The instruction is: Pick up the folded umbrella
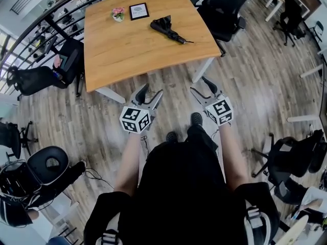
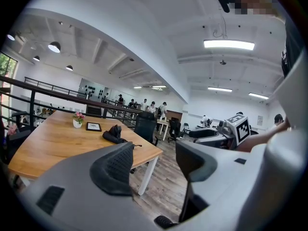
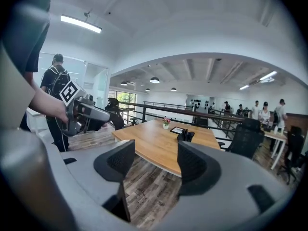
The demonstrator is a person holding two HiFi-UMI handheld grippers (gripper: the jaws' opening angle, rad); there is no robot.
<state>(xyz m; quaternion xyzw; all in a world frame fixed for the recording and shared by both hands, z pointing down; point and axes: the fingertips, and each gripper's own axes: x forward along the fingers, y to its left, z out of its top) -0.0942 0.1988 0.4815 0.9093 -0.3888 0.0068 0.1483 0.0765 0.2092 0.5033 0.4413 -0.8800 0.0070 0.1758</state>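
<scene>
**Both jaws spread, umbrella out across the surface**

I have both grippers held low in front of me, short of the near edge of the wooden surface [image 1: 127, 52]. The left gripper [image 1: 151, 92] has its jaws spread wide. In its own view the gap between them shows only plank floor [image 1: 255, 86] and a white table leg [image 1: 203, 69]. The right gripper [image 1: 200, 86] also has its jaws apart and pinching nothing, and the near corner of the surface and some floor show through the gap.

The folded umbrella [image 1: 167, 29] is black and lies flat on the far half of the surface, over towards its right edge. Its slim end and a thin strap point out to the right. It is well apart from both grippers, with a broad run of bare wood between.

Behind the umbrella, to its left, a dark picture frame [image 1: 139, 10] lies near it but not touching. A small pot of pink flowers [image 1: 118, 14] stands just beside the frame. A black office chair [image 1: 225, 9] is drawn up at the far right corner, close to the umbrella's side of the surface. Another chair [image 1: 69, 60] sits at the left edge, and a dark railing [image 1: 46, 19] runs beyond it
</scene>
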